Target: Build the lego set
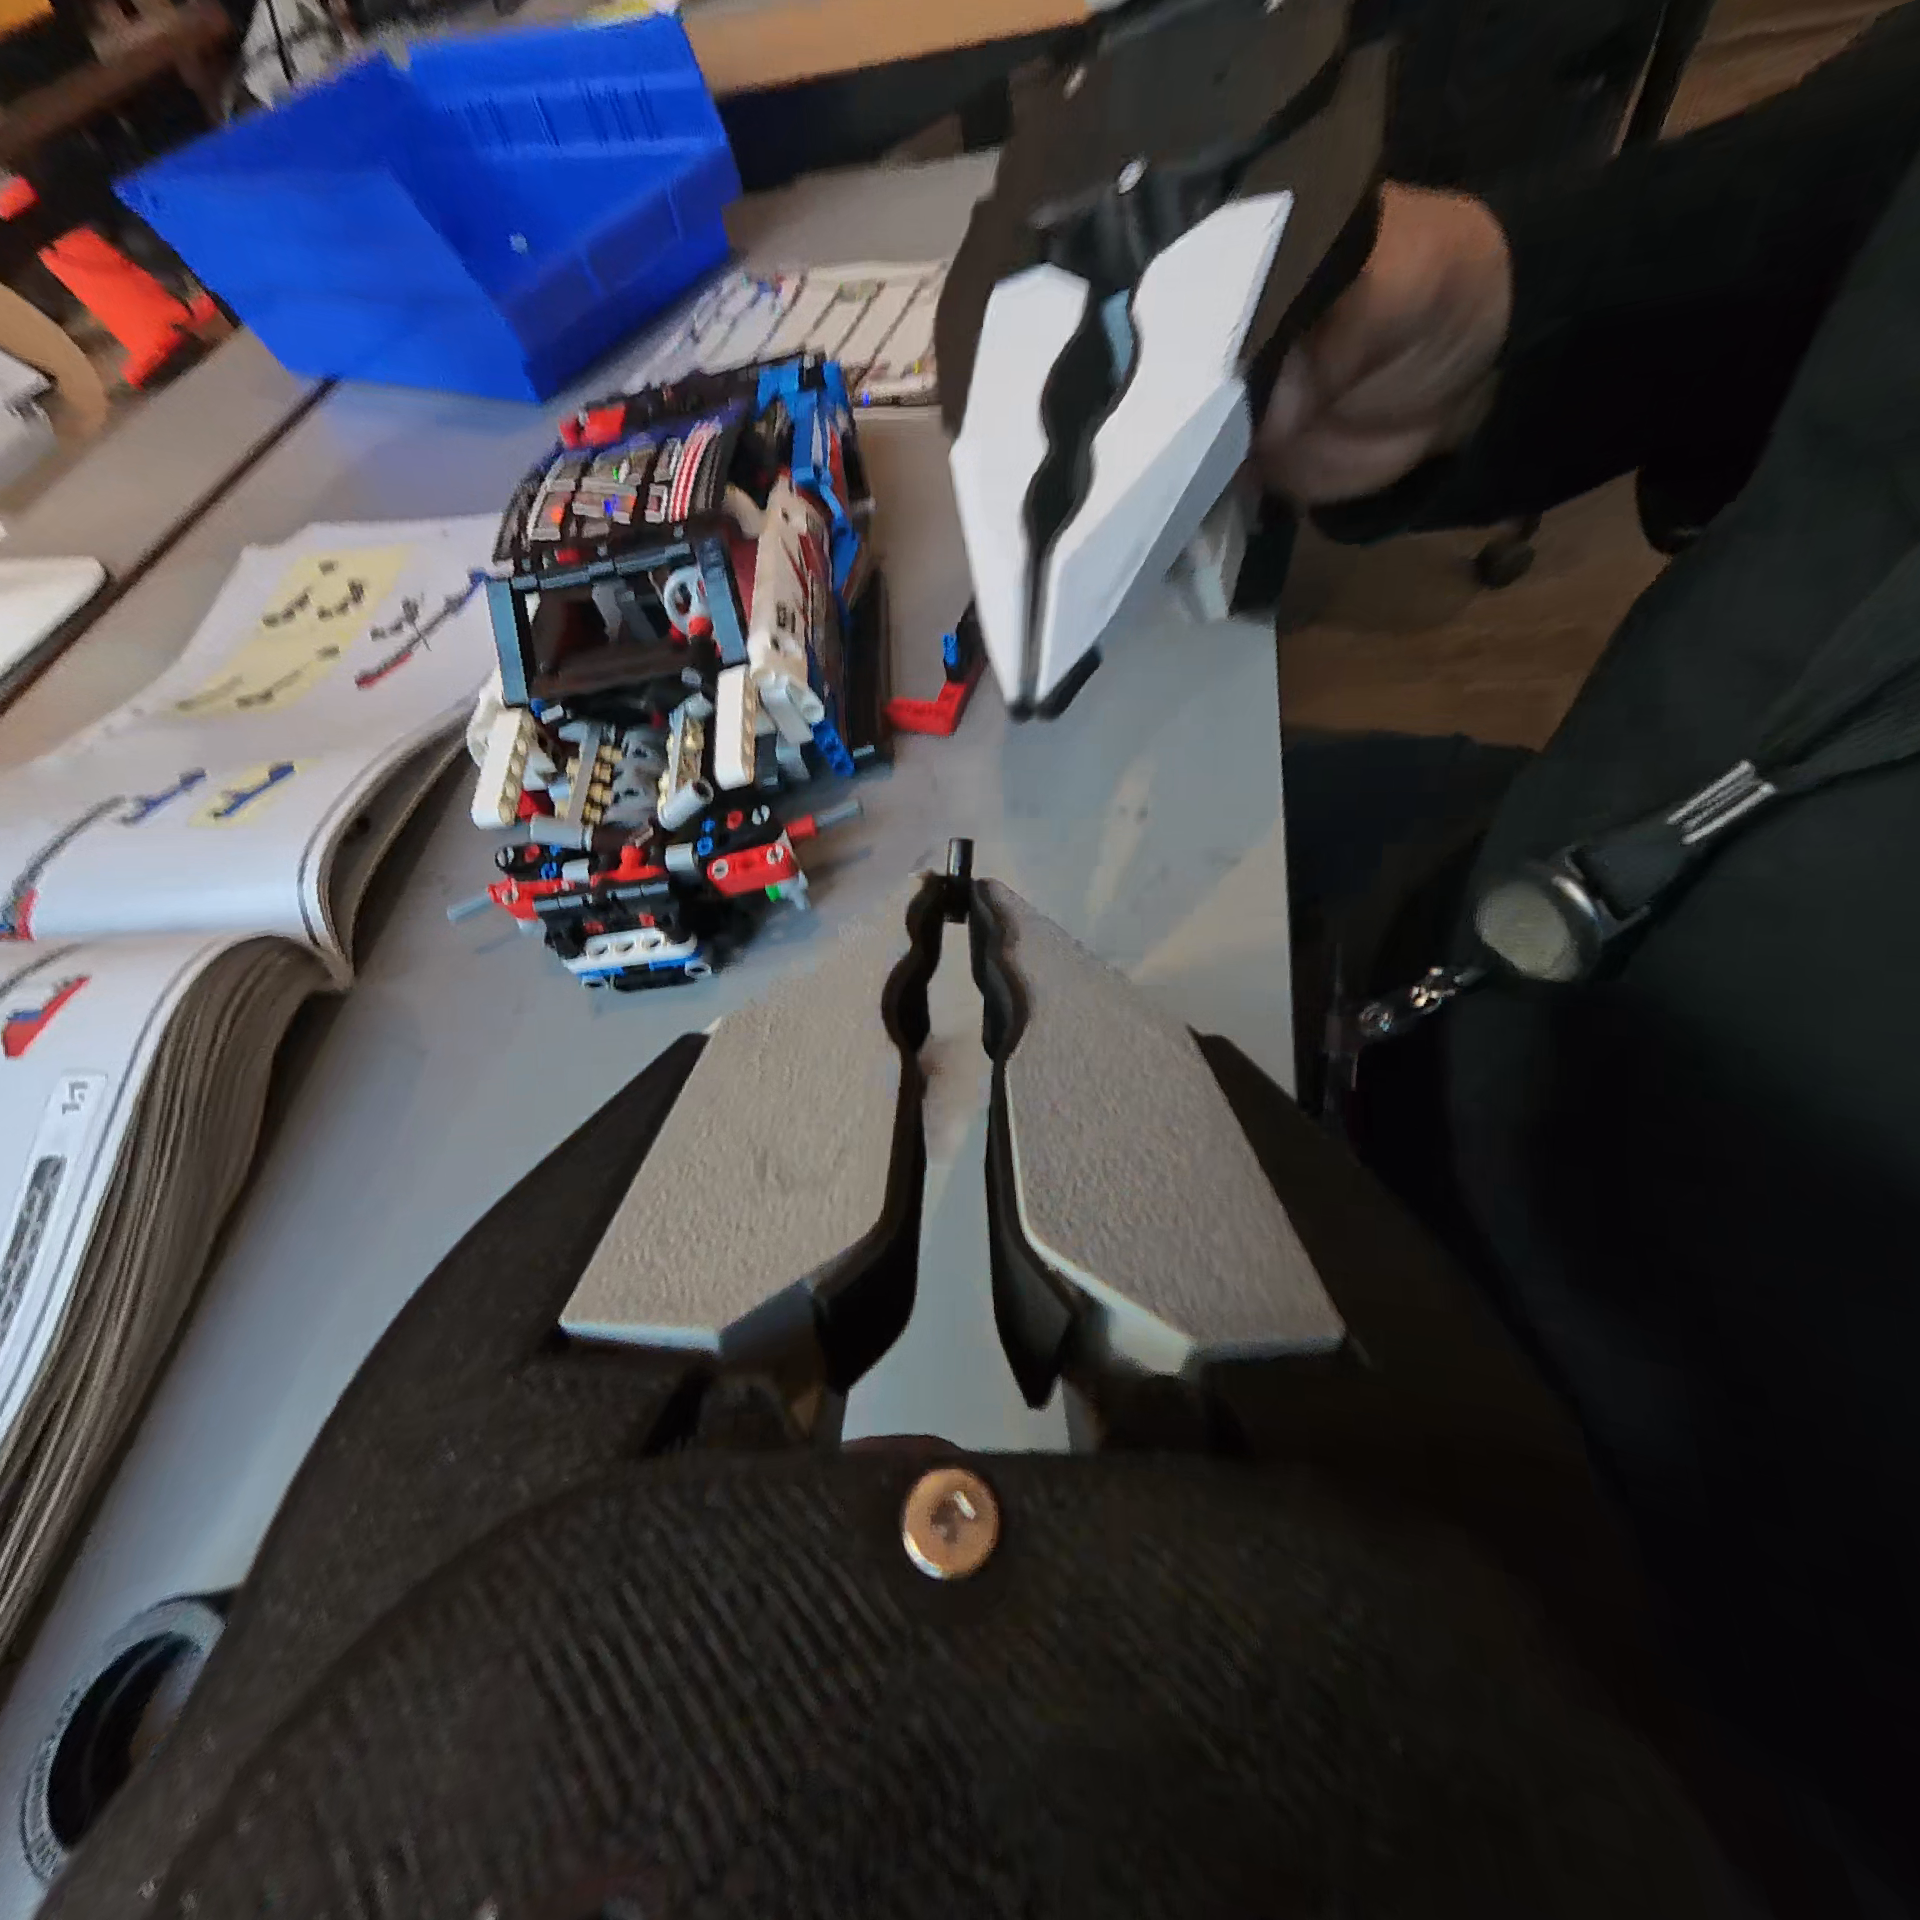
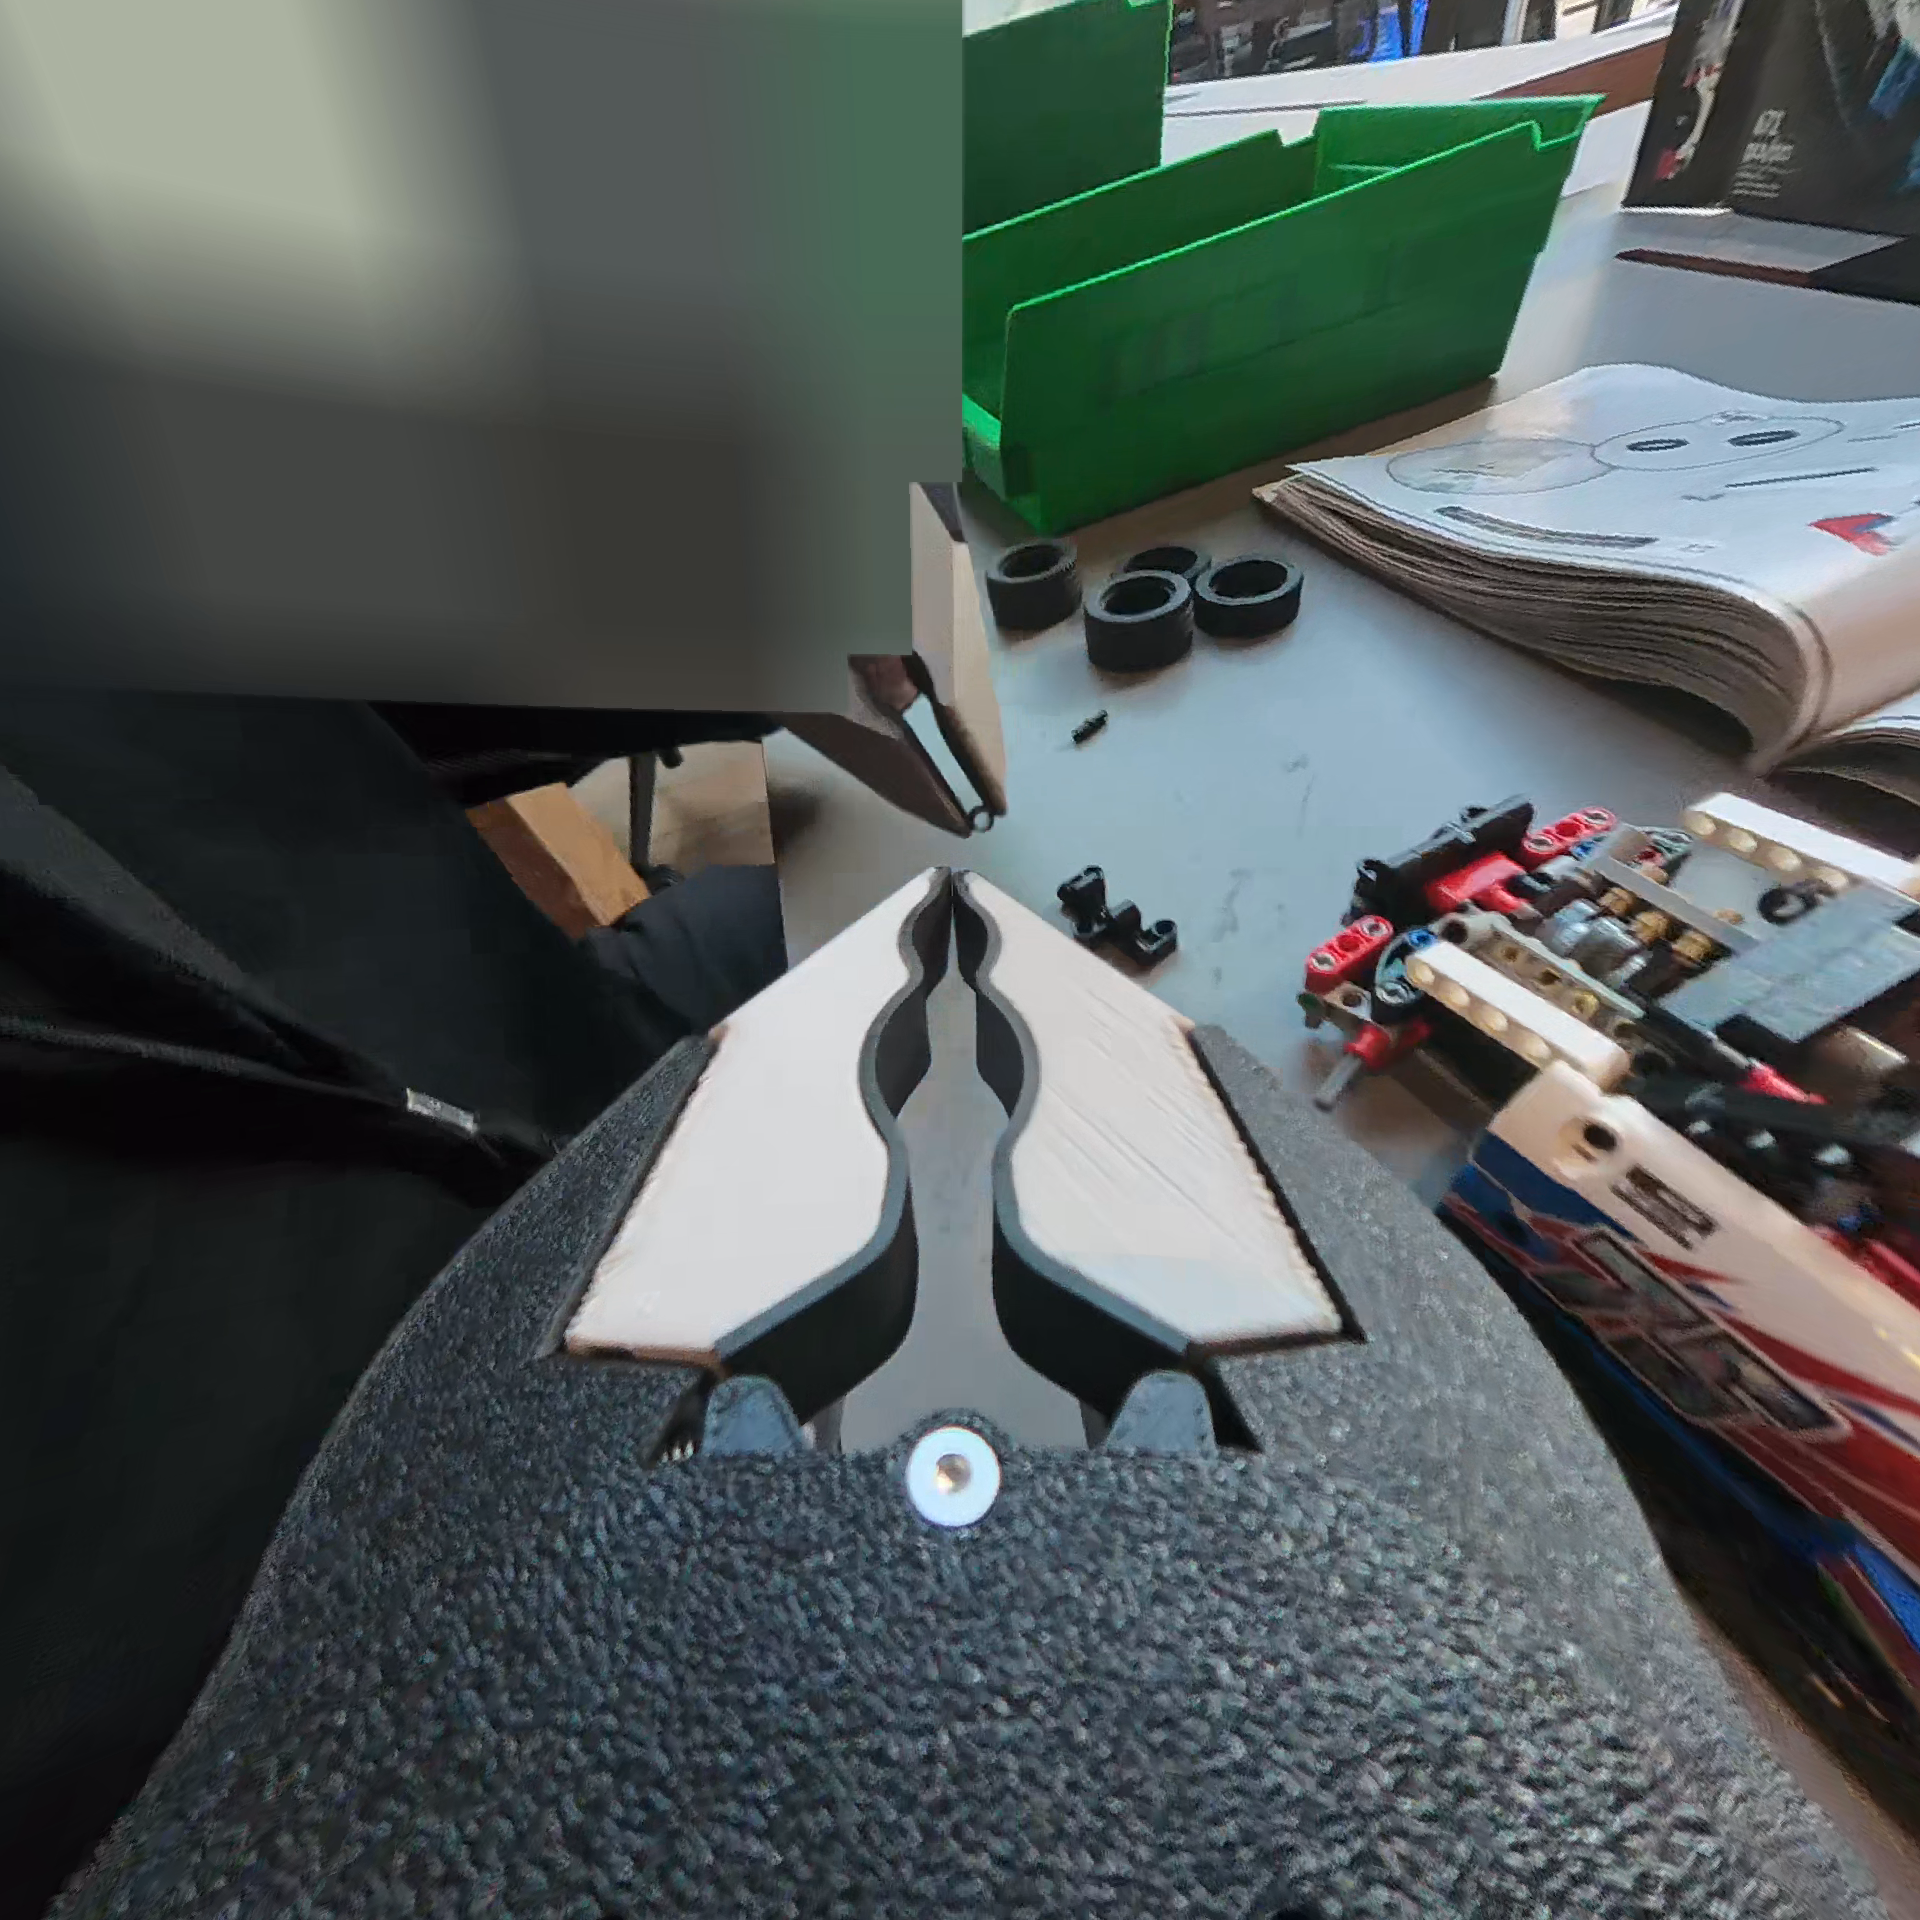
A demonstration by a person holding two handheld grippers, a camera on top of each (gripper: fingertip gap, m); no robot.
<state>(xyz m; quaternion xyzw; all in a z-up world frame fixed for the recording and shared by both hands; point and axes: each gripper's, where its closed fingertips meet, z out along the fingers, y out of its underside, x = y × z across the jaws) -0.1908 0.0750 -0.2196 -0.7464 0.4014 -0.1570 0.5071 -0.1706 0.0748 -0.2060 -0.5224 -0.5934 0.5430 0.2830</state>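
Note:
My left gripper (image 1: pixel 951 888) is shut on a small black pin (image 1: pixel 957 860) that sticks out past its tips, above the grey table (image 1: pixel 1122 810) near its edge. The same gripper shows in the right wrist view (image 2: pixel 977 816), still holding the pin (image 2: pixel 980 821). My right gripper (image 2: pixel 951 878) is shut and holds nothing; in the left wrist view it (image 1: pixel 1039 701) hovers to the right of the car. The part-built red, white and blue lego car (image 1: pixel 675 675) stands on the table and also shows in the right wrist view (image 2: pixel 1621 1049).
A black connector piece (image 2: pixel 1117 914) and a loose black pin (image 2: pixel 1089 727) lie near the grippers. Several black tyres (image 2: pixel 1143 608) sit before green bins (image 2: pixel 1247 343). An open instruction book (image 1: pixel 208 748) lies left of the car. Blue bins (image 1: pixel 447 208) stand behind. A red piece (image 1: pixel 935 707) lies beside the car. My two grippers' fingertips are within a few centimetres of each other.

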